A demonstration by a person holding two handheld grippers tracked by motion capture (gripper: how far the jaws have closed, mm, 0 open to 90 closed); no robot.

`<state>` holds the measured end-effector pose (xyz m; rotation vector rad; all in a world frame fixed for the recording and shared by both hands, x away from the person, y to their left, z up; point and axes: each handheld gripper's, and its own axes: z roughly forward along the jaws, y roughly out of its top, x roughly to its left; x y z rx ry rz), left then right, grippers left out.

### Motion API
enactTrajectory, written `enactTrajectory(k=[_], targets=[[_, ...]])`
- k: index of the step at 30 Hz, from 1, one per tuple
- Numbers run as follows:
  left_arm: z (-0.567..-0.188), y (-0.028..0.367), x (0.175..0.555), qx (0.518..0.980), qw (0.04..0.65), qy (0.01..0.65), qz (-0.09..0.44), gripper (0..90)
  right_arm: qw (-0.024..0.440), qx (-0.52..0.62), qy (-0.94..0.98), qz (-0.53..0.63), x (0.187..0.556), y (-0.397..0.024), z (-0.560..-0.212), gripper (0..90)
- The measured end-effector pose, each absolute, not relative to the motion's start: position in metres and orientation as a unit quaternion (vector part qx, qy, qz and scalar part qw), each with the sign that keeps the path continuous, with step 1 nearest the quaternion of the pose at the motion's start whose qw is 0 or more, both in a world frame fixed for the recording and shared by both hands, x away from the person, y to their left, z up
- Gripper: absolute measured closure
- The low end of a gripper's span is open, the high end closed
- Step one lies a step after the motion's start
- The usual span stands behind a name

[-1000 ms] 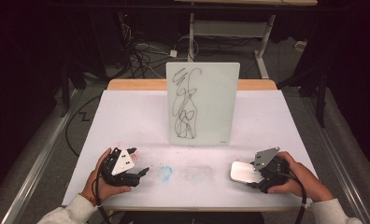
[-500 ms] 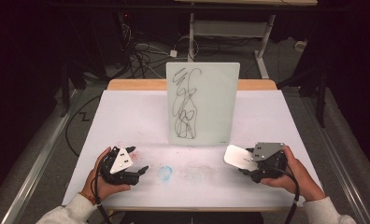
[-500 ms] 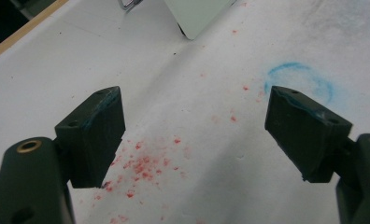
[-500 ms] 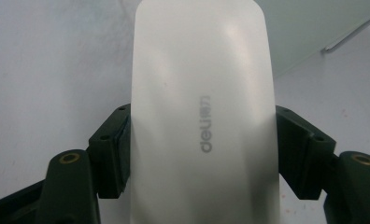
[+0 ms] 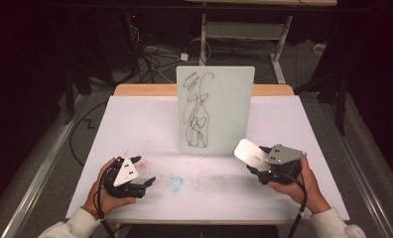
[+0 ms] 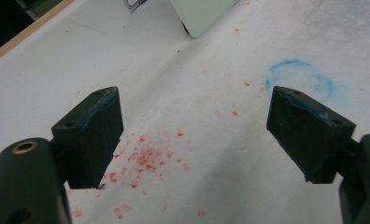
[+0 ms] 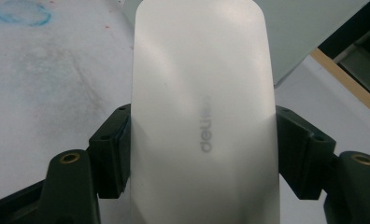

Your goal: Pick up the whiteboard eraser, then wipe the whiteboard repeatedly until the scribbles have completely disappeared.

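The right gripper (image 5: 258, 159) clamps a white eraser (image 5: 248, 153) near the whiteboard (image 5: 215, 111); the left gripper (image 5: 147, 182), jaws apart, rests near the bench's (image 5: 135, 119) front edge.

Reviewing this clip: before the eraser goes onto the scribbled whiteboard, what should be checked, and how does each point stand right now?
1. Right gripper clamped on the white eraser: ok, jaws press both its sides.
2. Eraser touching the whiteboard: not ok, it sits near the lower right corner, apart from the board.
3. Whiteboard upright: ok.
4. Black scribble unwiped: ok, nothing erased yet.
5. Left gripper free: ok, open over red specks.
6. Whiteboard braced against pushing: cannot tell, its support is hidden.
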<state>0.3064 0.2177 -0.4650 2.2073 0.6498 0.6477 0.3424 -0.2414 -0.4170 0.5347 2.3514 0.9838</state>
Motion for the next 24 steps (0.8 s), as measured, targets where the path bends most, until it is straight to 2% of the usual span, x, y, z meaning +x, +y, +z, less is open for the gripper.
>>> enactTrajectory(k=[9,15,24], targets=[[-0.467,0.223,0.300,0.858,0.361,0.265,0.253,18.0,0.279,0.206,0.862,0.371,0.351,-0.226,-0.416,31.2],[-0.466,0.224,0.296,0.855,0.358,0.270,0.259,18.0,0.326,0.199,0.846,0.372,0.356,-0.206,-0.412,31.2],[-0.468,0.224,0.296,0.858,0.351,0.273,0.258,18.1,0.360,0.200,0.824,0.390,0.366,-0.183,-0.403,31.2]])
